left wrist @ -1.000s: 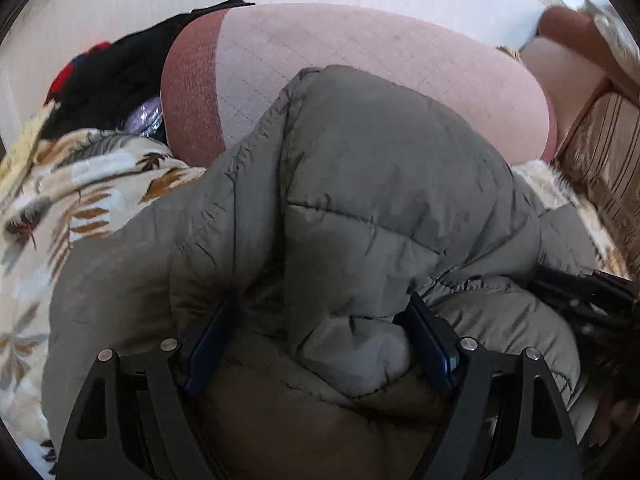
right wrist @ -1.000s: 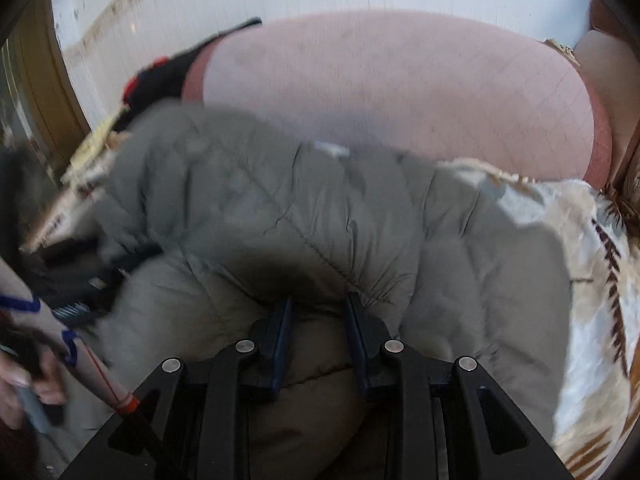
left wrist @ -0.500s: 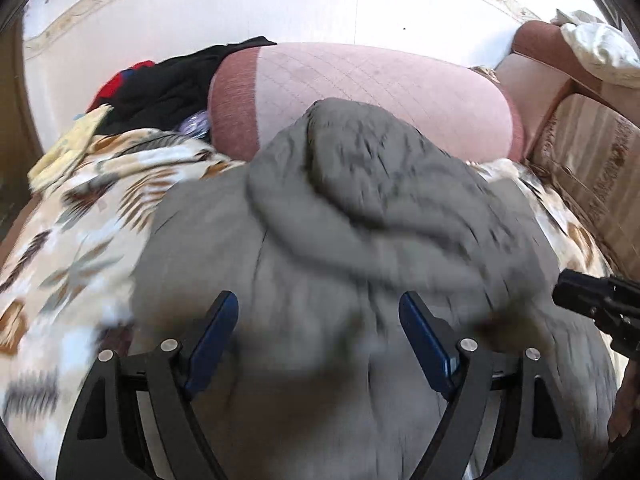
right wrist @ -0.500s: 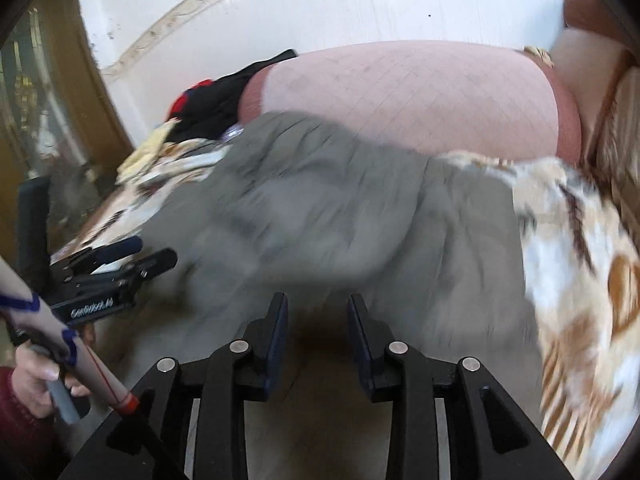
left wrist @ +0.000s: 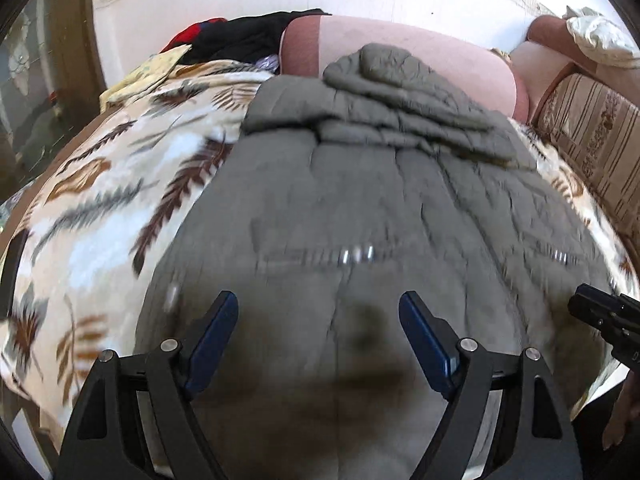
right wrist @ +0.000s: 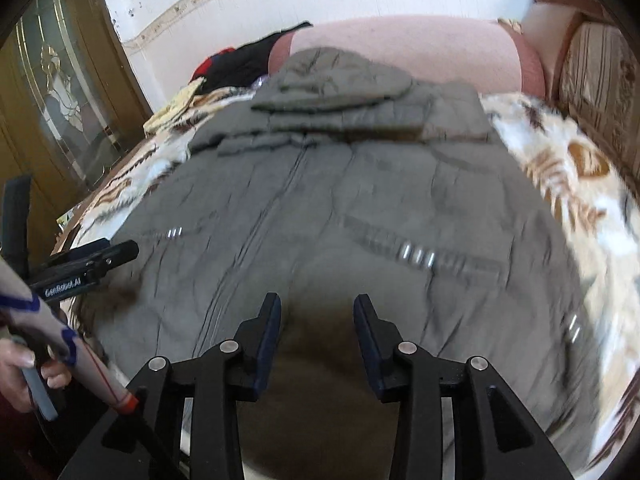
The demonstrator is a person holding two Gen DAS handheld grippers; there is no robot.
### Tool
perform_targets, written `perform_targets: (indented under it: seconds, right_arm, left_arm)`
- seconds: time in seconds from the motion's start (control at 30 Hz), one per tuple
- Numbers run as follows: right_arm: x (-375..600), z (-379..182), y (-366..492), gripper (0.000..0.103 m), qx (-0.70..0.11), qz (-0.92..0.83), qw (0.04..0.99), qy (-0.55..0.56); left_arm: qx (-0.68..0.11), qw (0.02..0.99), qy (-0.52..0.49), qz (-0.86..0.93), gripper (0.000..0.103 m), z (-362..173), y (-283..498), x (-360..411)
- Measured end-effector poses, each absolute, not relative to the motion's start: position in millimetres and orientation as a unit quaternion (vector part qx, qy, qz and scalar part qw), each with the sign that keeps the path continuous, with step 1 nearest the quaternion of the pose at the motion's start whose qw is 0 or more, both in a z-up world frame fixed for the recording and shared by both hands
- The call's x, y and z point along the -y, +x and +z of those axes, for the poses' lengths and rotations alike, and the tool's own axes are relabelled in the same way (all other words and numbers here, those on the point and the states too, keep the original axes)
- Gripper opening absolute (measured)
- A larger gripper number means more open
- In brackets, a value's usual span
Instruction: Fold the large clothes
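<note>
A grey quilted jacket [left wrist: 360,208] is spread flat on a bed, its puffy stitched panels creased, its hood [right wrist: 340,76] bunched at the far end against a long pink bolster [left wrist: 420,52]. A zip line and small metal snaps are seen down its front. Beneath it lies a fleecy blanket [left wrist: 112,200] printed with brown and grey leaves. A heap of black and red clothes [left wrist: 248,36] is piled at the far left. The left gripper [left wrist: 319,332] is held above the jacket's near hem with its jaws spread wide and nothing between them. The right gripper [right wrist: 316,332] has just been opening; its jaws are parted and empty.
</note>
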State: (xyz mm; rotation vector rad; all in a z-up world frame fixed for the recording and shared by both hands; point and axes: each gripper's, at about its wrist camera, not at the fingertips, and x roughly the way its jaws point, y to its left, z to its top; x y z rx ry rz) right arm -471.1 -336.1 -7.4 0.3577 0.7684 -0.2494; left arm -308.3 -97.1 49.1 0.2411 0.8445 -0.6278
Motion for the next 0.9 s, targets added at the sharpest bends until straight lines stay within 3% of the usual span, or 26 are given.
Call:
perform_targets:
  seconds: [0.13, 0.4, 0.9]
  right_arm:
    - [320, -24, -473, 0.045, -0.395, -0.131, 0.896, 0.153]
    - [310, -38, -475, 0.049, -0.379, -0.139, 0.907, 0.119]
    - [305, -42, -482, 0.055, -0.360, -0.133, 0.917, 0.107]
  left_arm:
    - [-0.434, 0.847, 0.124, -0.281, 0.083, 23, -313, 87]
    - [-0.388, 0.858, 0.176, -0.288, 0.087, 12, -329, 86]
    - [-0.373, 0.867, 0.168, -0.283, 0.097, 8, -327, 84]
